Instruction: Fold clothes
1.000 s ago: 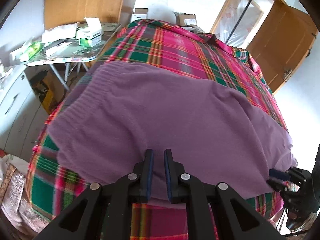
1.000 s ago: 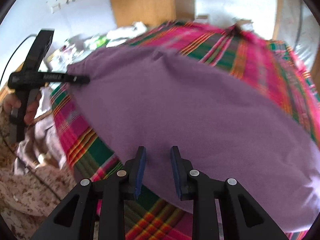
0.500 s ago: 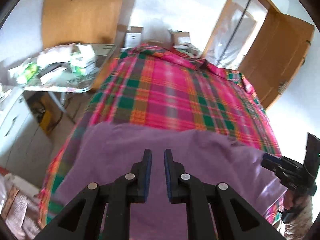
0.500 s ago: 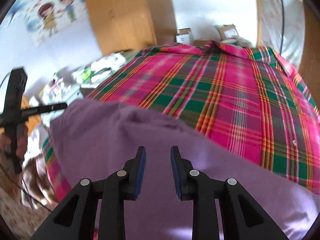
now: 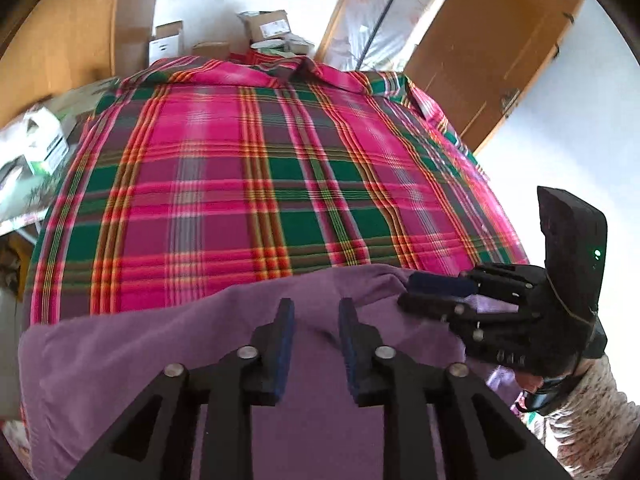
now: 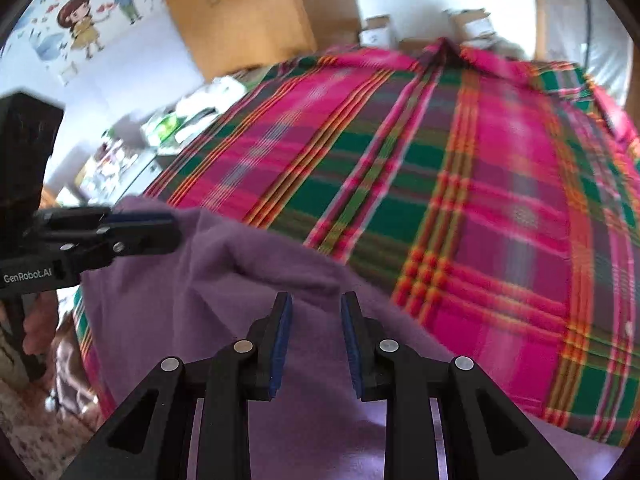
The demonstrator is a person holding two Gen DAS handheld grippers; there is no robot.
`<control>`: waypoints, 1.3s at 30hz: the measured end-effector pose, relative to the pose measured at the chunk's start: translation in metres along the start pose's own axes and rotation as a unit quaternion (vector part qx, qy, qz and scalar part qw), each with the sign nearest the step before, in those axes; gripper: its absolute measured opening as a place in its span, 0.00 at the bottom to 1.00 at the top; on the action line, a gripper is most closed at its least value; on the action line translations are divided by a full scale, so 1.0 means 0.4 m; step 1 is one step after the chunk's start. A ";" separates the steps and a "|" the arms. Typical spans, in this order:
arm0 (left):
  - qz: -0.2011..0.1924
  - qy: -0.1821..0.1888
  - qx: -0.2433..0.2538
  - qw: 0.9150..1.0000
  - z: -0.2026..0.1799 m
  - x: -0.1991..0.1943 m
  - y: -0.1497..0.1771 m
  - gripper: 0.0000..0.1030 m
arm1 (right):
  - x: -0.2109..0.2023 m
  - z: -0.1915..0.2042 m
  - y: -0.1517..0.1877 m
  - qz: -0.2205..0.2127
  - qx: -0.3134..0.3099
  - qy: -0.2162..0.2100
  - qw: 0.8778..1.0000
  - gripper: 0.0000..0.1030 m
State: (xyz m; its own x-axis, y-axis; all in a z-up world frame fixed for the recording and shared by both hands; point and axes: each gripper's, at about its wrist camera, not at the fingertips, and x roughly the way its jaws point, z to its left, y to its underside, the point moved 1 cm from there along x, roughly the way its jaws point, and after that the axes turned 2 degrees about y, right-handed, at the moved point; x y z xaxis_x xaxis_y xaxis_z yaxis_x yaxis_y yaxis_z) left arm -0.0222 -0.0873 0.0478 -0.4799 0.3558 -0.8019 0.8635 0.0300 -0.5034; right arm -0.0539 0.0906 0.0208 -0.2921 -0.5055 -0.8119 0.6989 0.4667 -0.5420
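Purple knit garment point(image 5: 168, 344), rumpled, bunched at near edge of plaid bed.

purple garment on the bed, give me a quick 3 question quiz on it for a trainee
1. True or false: the purple garment covers the whole plaid bedspread.
2. What is the right gripper pinching? A) the garment's edge B) a box C) the door handle
3. Fill in: the cardboard boxes sit beyond the bed's ___ end (near/far).

Key: 1 false; 2 A; 3 far
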 end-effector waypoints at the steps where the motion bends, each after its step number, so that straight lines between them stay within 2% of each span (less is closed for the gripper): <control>1: 0.007 -0.006 0.001 1.000 -0.004 0.010 -0.005 0.24 | 0.008 0.003 0.000 0.007 -0.004 -0.008 1.000 0.26; 7: 0.050 -0.037 0.027 0.998 -0.038 0.079 -0.030 0.28 | 0.019 0.019 0.019 0.022 -0.016 -0.028 0.999 0.26; 14: 0.081 -0.101 0.081 0.988 -0.075 0.126 -0.021 0.28 | 0.016 0.019 0.033 0.022 -0.007 -0.036 0.999 0.26; 18: 0.096 -0.107 0.090 0.986 -0.079 0.143 -0.017 0.26 | 0.015 0.014 0.032 0.021 -0.004 -0.037 0.999 0.26; 22: 0.081 -0.083 0.082 0.990 -0.071 0.126 -0.027 0.09 | 0.007 0.009 0.030 0.017 -0.003 -0.037 0.999 0.26; 30: 0.024 -0.055 0.035 0.998 -0.045 0.073 -0.059 0.05 | -0.035 -0.020 0.015 -0.020 0.008 -0.005 1.000 0.26; 32: 0.016 -0.055 0.030 0.998 -0.034 0.064 -0.065 0.02 | -0.037 -0.033 0.006 -0.027 0.006 0.024 0.999 0.26; 35: 0.000 -0.056 0.021 0.998 -0.022 0.050 -0.076 0.00 | -0.021 -0.051 -0.003 -0.018 -0.004 0.042 0.999 0.26; 37: -0.009 -0.060 0.014 0.998 -0.011 0.042 -0.084 0.00 | -0.007 -0.058 -0.004 -0.006 -0.011 0.037 0.999 0.26; 39: -0.011 -0.048 0.004 0.999 0.000 0.035 -0.085 0.00 | 0.003 -0.054 -0.006 0.002 -0.024 0.032 0.999 0.26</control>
State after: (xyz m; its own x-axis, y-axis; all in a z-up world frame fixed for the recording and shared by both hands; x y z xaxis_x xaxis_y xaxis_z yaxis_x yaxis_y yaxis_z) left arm -0.0585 -0.0832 0.0537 -0.5112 0.2632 -0.8182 0.8519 0.0293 -0.5229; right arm -0.0699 0.1047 0.0165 -0.3314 -0.4569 -0.8255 0.6686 0.5037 -0.5471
